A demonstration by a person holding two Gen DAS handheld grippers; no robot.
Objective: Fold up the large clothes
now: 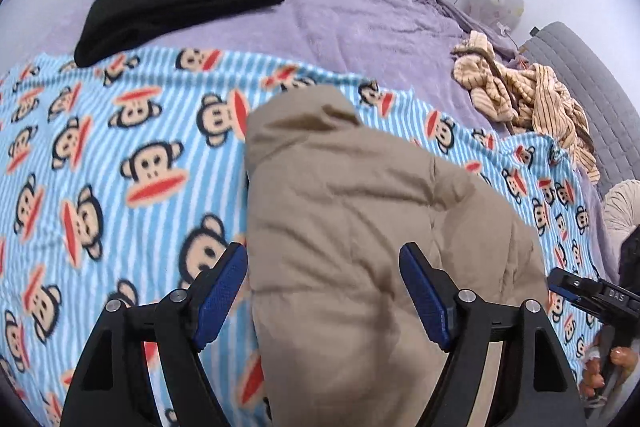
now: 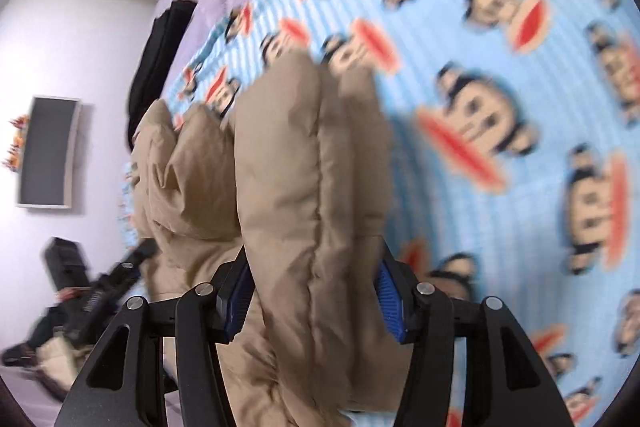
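- On the bed, a puffy tan jacket (image 1: 352,227) lies on top of a blue monkey blanket (image 1: 120,155), and that blanket is spread over a purple cover (image 1: 360,11)
- The left gripper (image 1: 324,291) has its blue fingers (image 1: 222,291) spread wide – the jacket sits between them, but they do not look pressed onto it
- The right gripper (image 2: 316,295) is pinching a thick roll of the jacket (image 2: 304,167), with puffy cloth bulging out past both blue pads
- I think the jacket is light, soft and squishy; it may spring back open when let go
- The smooth cloth looks a bit slippery, so a good place to grab is a thick seam or the edge, not the fat middle of a puff
- Only the left view shows a folded black garment (image 1: 180,11) lying flat far up the bed, a heap of striped beige clothes (image 1: 528,99) off to the right, and a bit of the right gripper with a hand at the edge
- Only the right view shows how the jacket bunches up in lumps near the grip – and the left gripper as a dark blur at the bottom left
- The right view is blurry, so small things there are hard to tell
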